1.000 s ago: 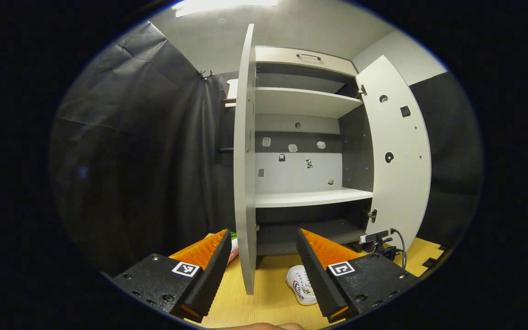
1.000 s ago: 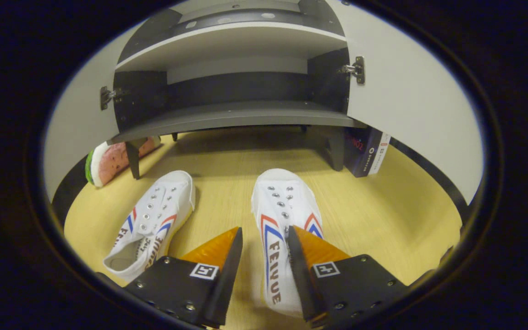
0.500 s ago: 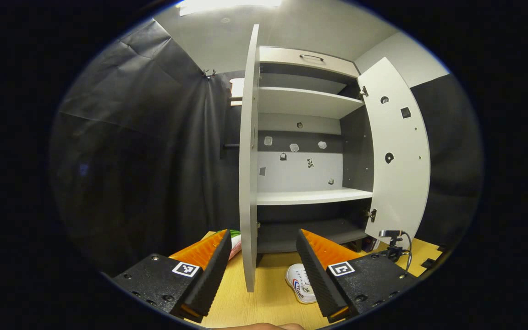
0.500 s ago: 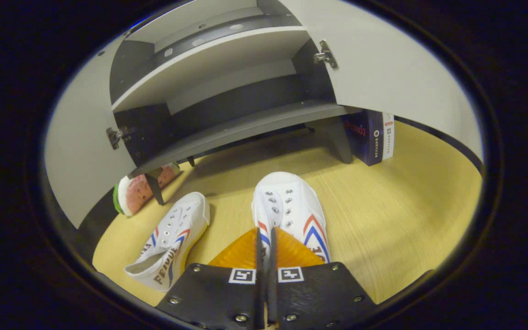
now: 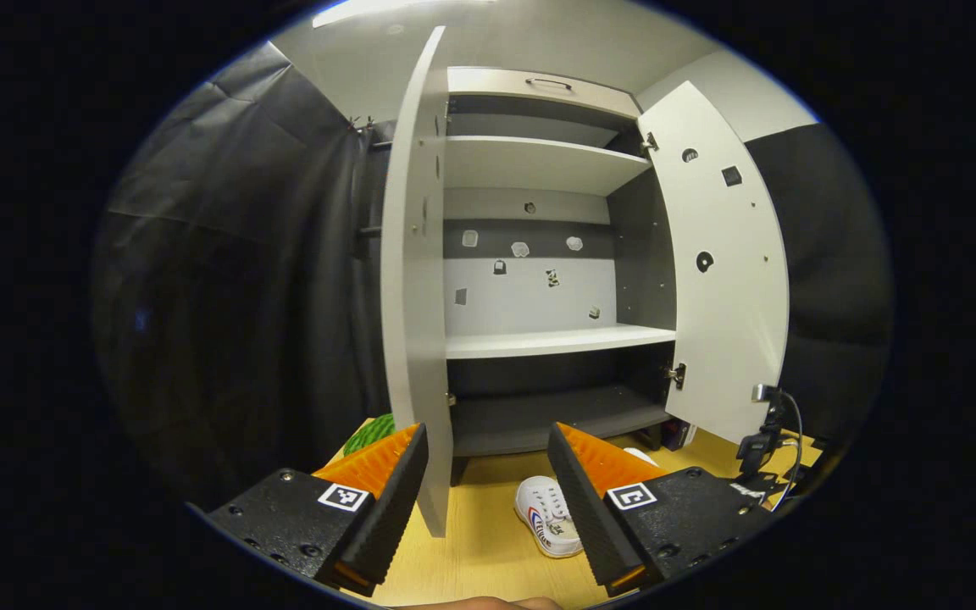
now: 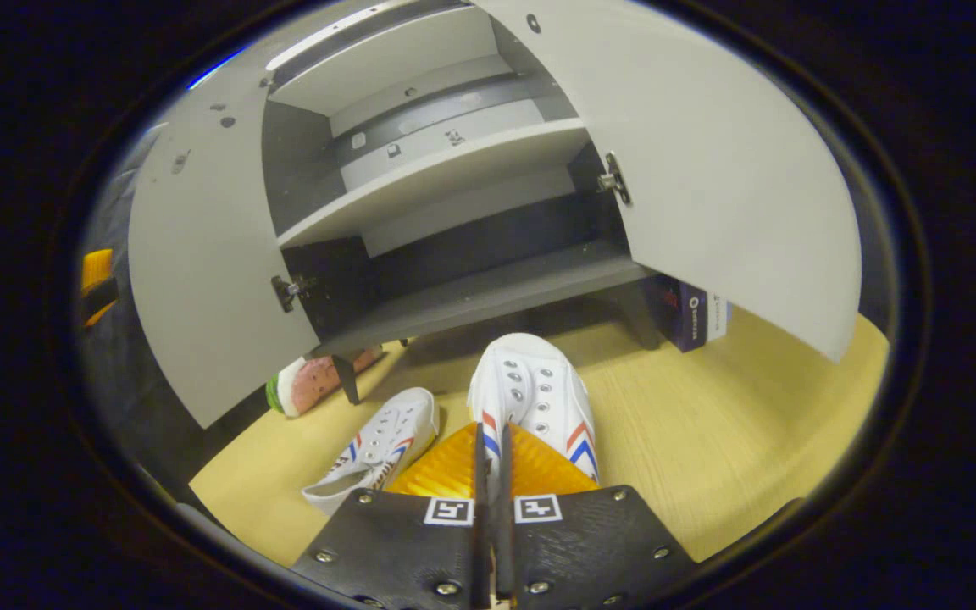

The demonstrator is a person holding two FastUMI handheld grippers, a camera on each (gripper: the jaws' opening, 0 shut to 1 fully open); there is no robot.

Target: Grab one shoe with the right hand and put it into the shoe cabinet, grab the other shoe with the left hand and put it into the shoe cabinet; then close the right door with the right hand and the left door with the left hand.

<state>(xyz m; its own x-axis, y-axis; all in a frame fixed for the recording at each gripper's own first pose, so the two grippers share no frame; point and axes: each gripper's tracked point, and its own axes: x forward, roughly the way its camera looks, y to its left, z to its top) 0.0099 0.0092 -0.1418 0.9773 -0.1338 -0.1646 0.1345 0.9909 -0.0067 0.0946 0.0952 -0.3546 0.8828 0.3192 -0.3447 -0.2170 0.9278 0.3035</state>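
Observation:
In the right gripper view, my right gripper point(image 6: 492, 440) is shut on a white shoe point(image 6: 532, 394) with red and blue stripes, pinching its upper near the laces; the toe points at the shoe cabinet's dark bottom shelf point(image 6: 488, 296). The second white shoe point(image 6: 382, 445) lies on the wooden floor to its left. The left gripper view has my left gripper point(image 5: 488, 479) open and holding nothing, well back from the cabinet, with that shoe point(image 5: 546, 524) on the floor between its fingers. Both doors stand open: left door point(image 5: 412, 296), right door point(image 5: 717, 271).
A watermelon-slice toy point(image 6: 310, 390) leans by the cabinet's left leg. A dark blue box point(image 6: 691, 309) stands under the right door. A white middle shelf point(image 5: 556, 341) sits above the bottom shelf. Black cloth hangs left and right of the cabinet.
My right gripper went from open around the shoe to shut on it, then rose and tilted up with it. My left gripper stayed open and its view shifted slightly.

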